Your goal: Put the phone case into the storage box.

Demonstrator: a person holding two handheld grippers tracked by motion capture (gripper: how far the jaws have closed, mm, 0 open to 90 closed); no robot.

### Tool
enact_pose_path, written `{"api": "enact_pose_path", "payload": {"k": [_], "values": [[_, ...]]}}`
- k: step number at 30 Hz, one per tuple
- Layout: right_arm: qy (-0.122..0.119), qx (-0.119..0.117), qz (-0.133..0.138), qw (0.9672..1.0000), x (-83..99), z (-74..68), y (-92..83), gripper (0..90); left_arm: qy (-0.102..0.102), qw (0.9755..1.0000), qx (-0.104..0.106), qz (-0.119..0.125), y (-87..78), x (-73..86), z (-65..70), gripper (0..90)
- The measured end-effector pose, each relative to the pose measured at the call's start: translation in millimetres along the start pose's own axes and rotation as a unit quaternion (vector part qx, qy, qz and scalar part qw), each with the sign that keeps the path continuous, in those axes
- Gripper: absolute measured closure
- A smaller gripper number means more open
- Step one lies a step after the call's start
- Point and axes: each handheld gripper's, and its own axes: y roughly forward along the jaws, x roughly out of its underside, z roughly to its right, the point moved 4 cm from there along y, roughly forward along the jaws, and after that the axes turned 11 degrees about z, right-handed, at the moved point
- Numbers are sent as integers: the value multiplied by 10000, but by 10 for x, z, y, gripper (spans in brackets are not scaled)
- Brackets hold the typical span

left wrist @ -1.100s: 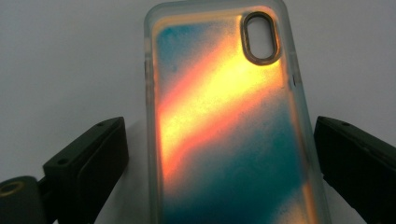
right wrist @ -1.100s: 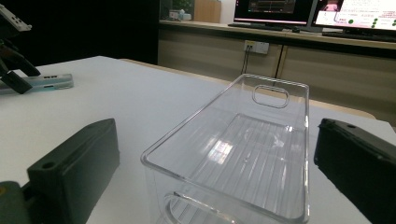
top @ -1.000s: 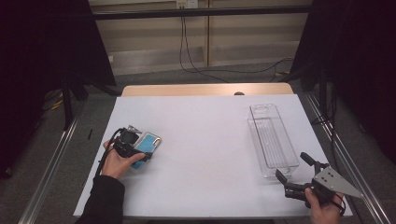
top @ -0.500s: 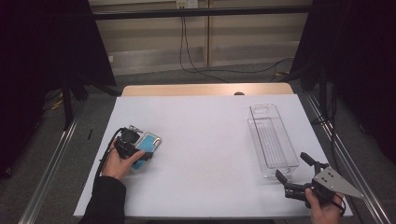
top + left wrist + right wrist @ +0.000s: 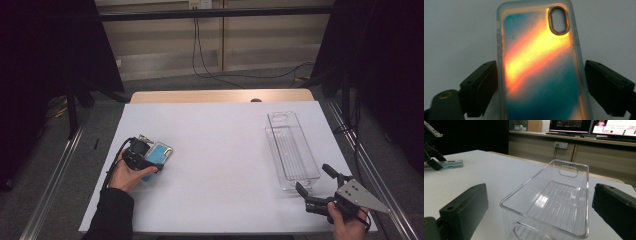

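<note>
The phone case (image 5: pixel 541 65) is glossy, iridescent plastic; the bin (image 5: pixel 554 195) is clear, smooth, ribbed plastic; the table (image 5: pixel 220 145) looks matt white.

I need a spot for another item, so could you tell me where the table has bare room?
The widest free patch is the middle, between the phone case at the left tongs and the clear bin. The far strip beyond both is bare too. It is tight near the right tongs, just short of the bin's near end.

On the bench (image 5: pixel 225 165), the phone case (image 5: pixel 159 154) lies at nine o'clock under the left gripper (image 5: pixel 142 156). The clear bin (image 5: pixel 291 150) sits at three o'clock, well apart, the right gripper (image 5: pixel 320 190) just beside its near end.
</note>
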Motion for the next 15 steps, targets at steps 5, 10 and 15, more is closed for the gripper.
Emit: {"api": "enact_pose_path", "payload": {"k": [5,10,15], "values": [[10,-7,-2,10000,3,-1,2,0,-35,10000,10,-40,9,-11,2,156],[1,-16,3,10000,-1,-9,4,0,19,10000,22,-37,1,-10,2,166],[-11,9,5,10000,0,2,-1,0,8,10000,46,35,-8,-9,2,171]]}}
